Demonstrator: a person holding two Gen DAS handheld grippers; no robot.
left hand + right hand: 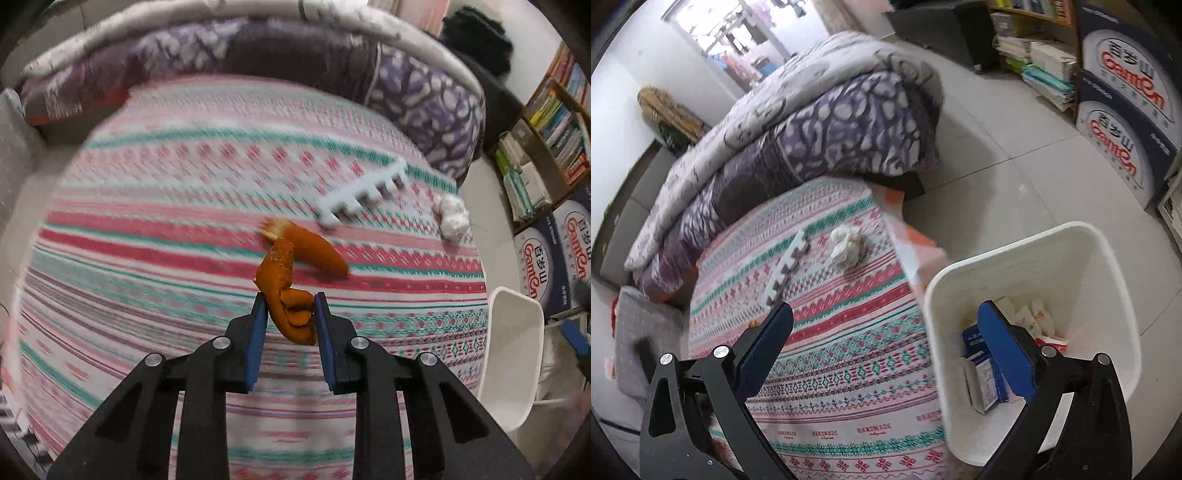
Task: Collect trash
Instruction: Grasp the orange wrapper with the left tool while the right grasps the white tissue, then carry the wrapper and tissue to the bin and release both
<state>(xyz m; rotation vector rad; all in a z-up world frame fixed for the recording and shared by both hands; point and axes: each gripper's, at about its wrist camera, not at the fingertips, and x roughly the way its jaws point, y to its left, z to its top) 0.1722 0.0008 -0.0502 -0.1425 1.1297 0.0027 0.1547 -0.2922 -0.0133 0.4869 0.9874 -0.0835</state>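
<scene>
White bin [1027, 258] holds cartons, wrappers; left tongs [290, 314] clench orange peel [291, 295]; right tongs [886, 328] released.

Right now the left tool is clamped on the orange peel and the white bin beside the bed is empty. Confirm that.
Not quite. The left tool is clamped on the orange peel, but the white bin beside the bed is not empty: the right wrist view shows a blue and white box and crumpled wrappers in it.
</scene>
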